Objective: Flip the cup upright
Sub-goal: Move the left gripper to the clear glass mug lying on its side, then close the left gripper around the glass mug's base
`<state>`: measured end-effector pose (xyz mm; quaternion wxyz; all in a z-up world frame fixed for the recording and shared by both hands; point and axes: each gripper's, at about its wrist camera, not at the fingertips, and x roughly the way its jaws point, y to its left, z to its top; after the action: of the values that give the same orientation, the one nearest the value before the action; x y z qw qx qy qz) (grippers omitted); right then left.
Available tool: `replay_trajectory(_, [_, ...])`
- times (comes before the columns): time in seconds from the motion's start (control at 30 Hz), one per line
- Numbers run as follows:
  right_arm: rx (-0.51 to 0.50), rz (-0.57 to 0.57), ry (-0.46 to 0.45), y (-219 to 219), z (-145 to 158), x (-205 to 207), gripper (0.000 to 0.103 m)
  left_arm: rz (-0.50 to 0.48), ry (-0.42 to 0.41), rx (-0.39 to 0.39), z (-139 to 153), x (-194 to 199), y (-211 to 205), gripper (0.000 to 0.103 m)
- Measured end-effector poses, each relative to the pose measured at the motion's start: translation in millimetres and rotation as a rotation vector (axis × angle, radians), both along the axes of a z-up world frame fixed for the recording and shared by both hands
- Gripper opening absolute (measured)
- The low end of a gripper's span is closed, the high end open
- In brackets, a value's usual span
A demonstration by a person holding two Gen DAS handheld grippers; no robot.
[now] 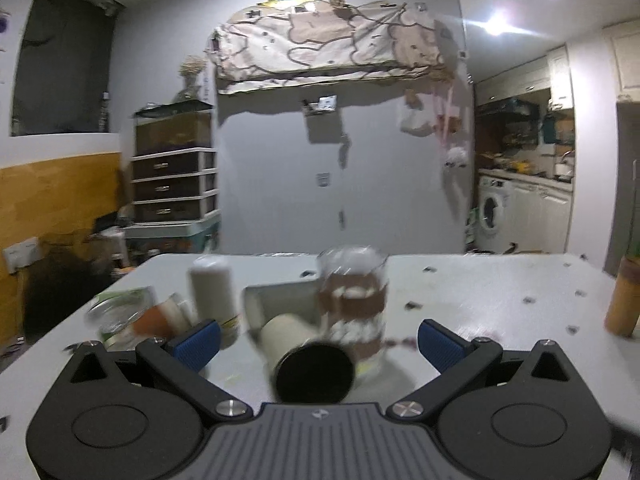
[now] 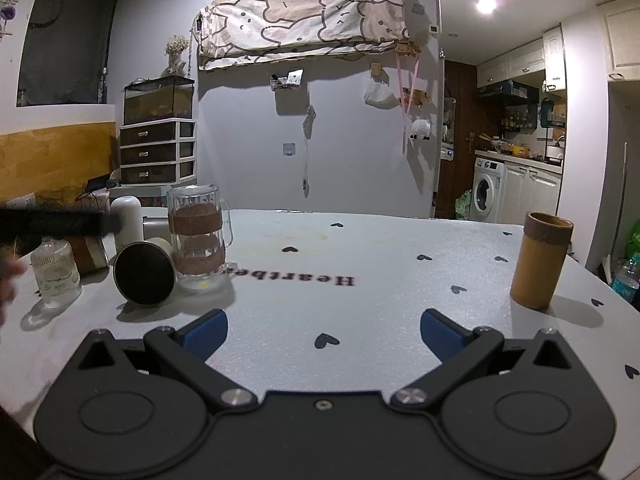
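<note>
A cream cup with a dark round end [image 1: 314, 372] lies on its side on the white table [image 1: 480, 300], its dark end toward the camera. My left gripper [image 1: 318, 344] is open, its blue pads either side of the cup, apart from it. The same cup [image 2: 145, 273] shows at the left in the right wrist view, lying beside a glass mug with cork bands [image 2: 198, 236]. My right gripper [image 2: 324, 334] is open and empty over the table [image 2: 360, 248], well right of the cup.
The glass mug [image 1: 354, 300] stands just behind the lying cup. A white bottle [image 1: 212, 292], a small glass jar [image 1: 120, 316] and other items crowd the left. A tan bamboo cup [image 2: 540, 260] stands upright at the right. A small glass bottle [image 2: 54, 272] stands far left.
</note>
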<state>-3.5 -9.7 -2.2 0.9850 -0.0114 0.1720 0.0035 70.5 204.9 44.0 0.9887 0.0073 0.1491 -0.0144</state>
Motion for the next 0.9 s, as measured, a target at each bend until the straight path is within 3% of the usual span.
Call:
replay_trajectory(0.17, [0.013,-0.006,0.001,-3.4,-0.1,-1.7,0.103,-0.051,0.003,-0.051,15.4,43.8,-15.2,0.103])
replay_trajectory(0.27, [0.017,-0.005,0.002,-5.4,-0.8,-2.2,0.103,-0.034,-0.010,-0.063,19.4,72.2,-25.2,0.103])
replay_trajectory(0.4, [0.021,-0.006,0.003,-10.1,-2.3,-3.7,0.103,-0.005,-0.006,-0.028,16.3,107.6,-38.4,0.101])
replay_trajectory(0.5, [0.026,-0.009,0.003,-15.0,-3.3,-4.6,0.103,0.010,0.044,0.039,8.4,129.9,-49.3,0.098])
replay_trajectory(0.8, [0.046,-0.032,0.012,-28.6,-8.7,-6.8,0.103,0.056,0.121,0.082,-9.4,149.8,-51.3,0.097])
replay_trajectory(0.9, [0.050,-0.033,0.017,-30.0,-10.2,-6.2,0.103,0.071,0.113,0.102,-10.5,149.1,-47.8,0.078])
